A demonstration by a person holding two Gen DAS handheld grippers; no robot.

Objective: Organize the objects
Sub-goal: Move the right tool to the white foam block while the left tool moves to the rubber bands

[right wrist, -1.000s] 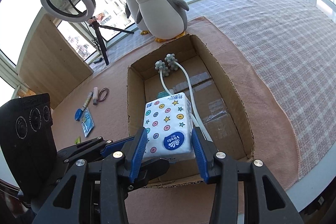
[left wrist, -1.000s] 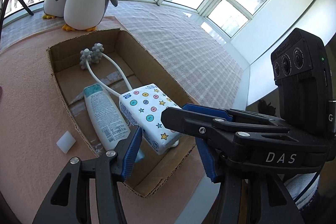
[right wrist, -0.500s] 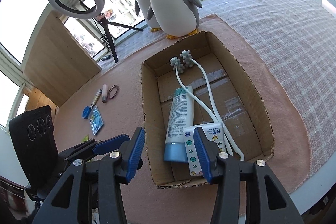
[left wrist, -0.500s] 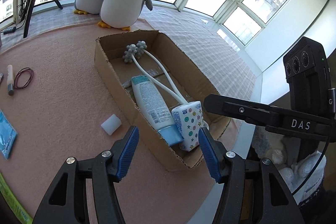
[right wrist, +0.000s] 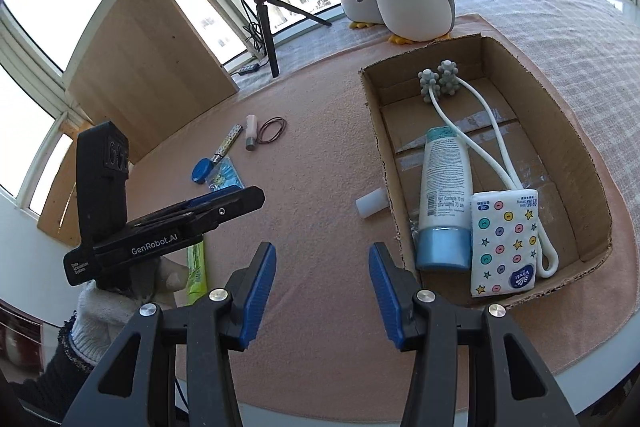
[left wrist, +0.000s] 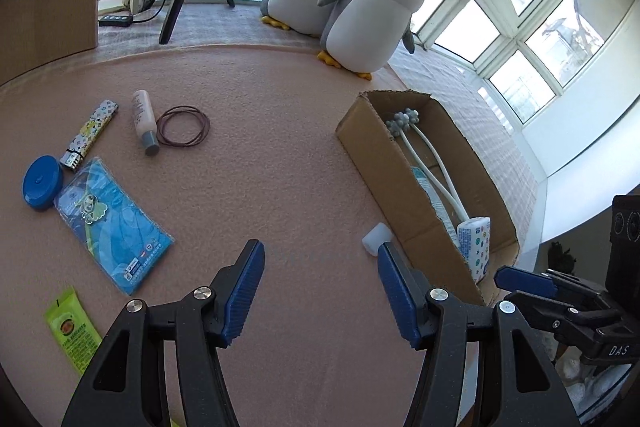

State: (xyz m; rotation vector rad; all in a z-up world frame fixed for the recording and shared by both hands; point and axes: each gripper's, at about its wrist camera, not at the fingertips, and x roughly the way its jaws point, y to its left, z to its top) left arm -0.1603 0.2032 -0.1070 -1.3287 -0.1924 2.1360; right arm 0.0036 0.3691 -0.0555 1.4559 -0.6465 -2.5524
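Three things already lie in the cardboard box [right wrist: 576, 131] at the desk's window-side edge: tissue pack [right wrist: 505, 241], lotion tube [right wrist: 444, 195], white massager [right wrist: 472, 131]. Both the left gripper [left wrist: 320, 287] and right gripper [right wrist: 322, 291] hover empty, fingers spread. The blue packet [left wrist: 112, 223], small bottle [left wrist: 144, 121] and white block [right wrist: 371, 202] remain outside on the desk.

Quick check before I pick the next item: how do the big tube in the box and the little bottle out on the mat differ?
The tube lies inside the cardboard box, beside the tissue pack; the small bottle lies loose on the pink mat, next to the hair ties. The tube looks far larger. Its cap is light blue; the bottle's cap is grey. Both lie on their sides, with pale bodies.
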